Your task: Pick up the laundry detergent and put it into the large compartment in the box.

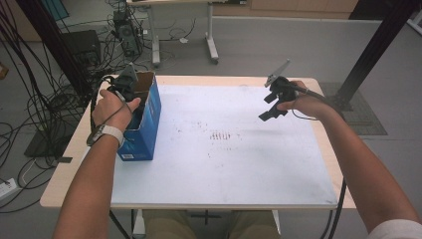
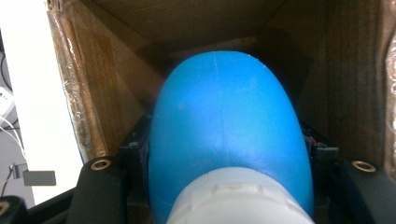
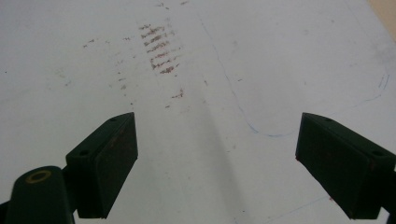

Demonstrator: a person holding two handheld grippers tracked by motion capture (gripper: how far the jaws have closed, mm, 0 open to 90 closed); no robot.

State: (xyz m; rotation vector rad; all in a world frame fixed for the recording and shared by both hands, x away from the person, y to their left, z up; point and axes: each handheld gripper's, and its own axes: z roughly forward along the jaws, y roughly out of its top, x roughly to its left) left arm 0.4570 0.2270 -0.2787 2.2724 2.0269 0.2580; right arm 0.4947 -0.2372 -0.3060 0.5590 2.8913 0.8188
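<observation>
Left gripper (image 1: 130,92) sits at the open top of the blue box (image 1: 149,122), which stands at the table's (image 1: 224,191) 9 o'clock edge. In the left gripper view its jaws are clamped on a blue object (image 2: 226,135) with a white end (image 2: 238,198), rounded tip pointing into the box's brown cardboard inside (image 2: 187,23). What the object is, can't tell. Left hand (image 1: 112,109) wraps the gripper from behind; wristband (image 1: 107,133) on that wrist.

Right gripper (image 1: 272,102) hangs above the white mat (image 1: 224,169) at about 2 o'clock, well apart from the box. Jaws spread wide, nothing between them; the right gripper view looks down at bare mat with reddish-brown smudges (image 3: 156,42) and a faint blue pen outline (image 3: 261,133). Right hand (image 1: 298,102) grips it from the 3 o'clock side.
</observation>
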